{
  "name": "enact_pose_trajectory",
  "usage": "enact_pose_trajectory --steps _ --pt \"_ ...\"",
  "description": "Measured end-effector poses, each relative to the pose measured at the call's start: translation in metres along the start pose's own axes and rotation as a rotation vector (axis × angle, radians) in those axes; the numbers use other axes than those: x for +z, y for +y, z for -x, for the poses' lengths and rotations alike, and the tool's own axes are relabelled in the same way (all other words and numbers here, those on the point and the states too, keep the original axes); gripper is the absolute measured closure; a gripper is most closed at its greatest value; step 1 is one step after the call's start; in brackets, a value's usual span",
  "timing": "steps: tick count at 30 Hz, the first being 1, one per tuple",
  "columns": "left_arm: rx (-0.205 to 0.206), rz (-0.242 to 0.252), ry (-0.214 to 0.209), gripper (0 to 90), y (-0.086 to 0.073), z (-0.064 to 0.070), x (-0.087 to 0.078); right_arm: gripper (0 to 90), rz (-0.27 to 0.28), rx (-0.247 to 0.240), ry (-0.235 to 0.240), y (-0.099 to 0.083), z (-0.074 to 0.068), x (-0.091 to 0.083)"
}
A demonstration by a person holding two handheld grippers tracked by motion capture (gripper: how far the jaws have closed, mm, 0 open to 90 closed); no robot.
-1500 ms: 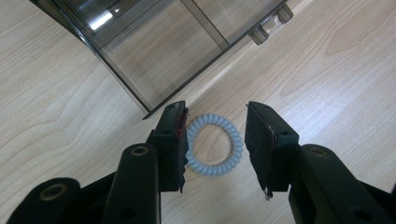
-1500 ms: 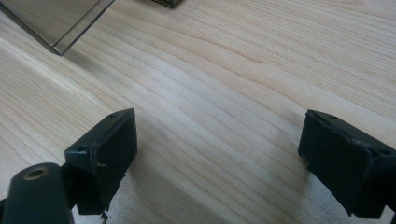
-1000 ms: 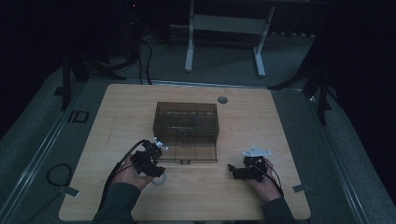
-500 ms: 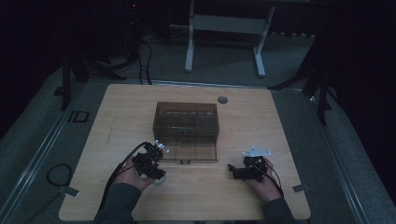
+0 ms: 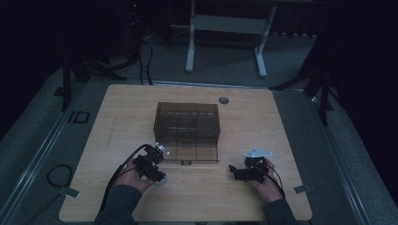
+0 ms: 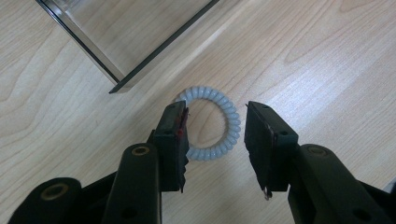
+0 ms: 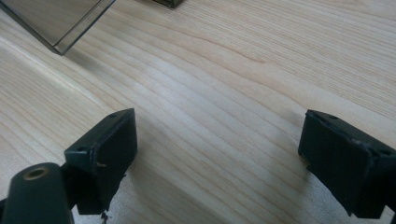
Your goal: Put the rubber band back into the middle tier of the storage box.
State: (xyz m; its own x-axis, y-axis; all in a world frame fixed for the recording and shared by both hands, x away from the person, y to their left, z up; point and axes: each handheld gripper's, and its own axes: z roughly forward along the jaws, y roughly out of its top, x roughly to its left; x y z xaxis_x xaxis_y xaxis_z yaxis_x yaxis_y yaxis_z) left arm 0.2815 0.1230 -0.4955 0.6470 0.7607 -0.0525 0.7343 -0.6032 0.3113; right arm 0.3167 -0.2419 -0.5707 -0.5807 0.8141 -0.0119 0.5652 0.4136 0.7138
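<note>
A dim lab: lone wooden table (image 5: 141, 108); cables (image 5: 145, 56) on grey carpet (image 5: 37, 140)

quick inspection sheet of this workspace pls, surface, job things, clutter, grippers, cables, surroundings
surface: light wooden table, bare grain, with a small round grey grommet near the far edge.
job's things: pale blue-white coiled plastic ring lying flat on the wood beside a corner of the smoky transparent plastic box.
clutter: nothing seen.
grippers: left gripper open, jaws down around the ring, one inside the loop and one outside; right gripper open wide over bare wood, holding nothing.
cables: black cable trails from the left gripper; another loops on the floor.
surroundings: dark room, grey floor, a white metal frame stand behind the table.
</note>
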Motion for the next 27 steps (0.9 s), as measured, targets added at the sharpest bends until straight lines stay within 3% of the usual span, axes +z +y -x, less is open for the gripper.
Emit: enact_pose_trajectory --steps 27 --pt "-0.001 -0.064 -0.010 58.5 -0.001 -0.003 0.012 11.5 0.000 -0.003 0.004 0.000 0.000 0.000"
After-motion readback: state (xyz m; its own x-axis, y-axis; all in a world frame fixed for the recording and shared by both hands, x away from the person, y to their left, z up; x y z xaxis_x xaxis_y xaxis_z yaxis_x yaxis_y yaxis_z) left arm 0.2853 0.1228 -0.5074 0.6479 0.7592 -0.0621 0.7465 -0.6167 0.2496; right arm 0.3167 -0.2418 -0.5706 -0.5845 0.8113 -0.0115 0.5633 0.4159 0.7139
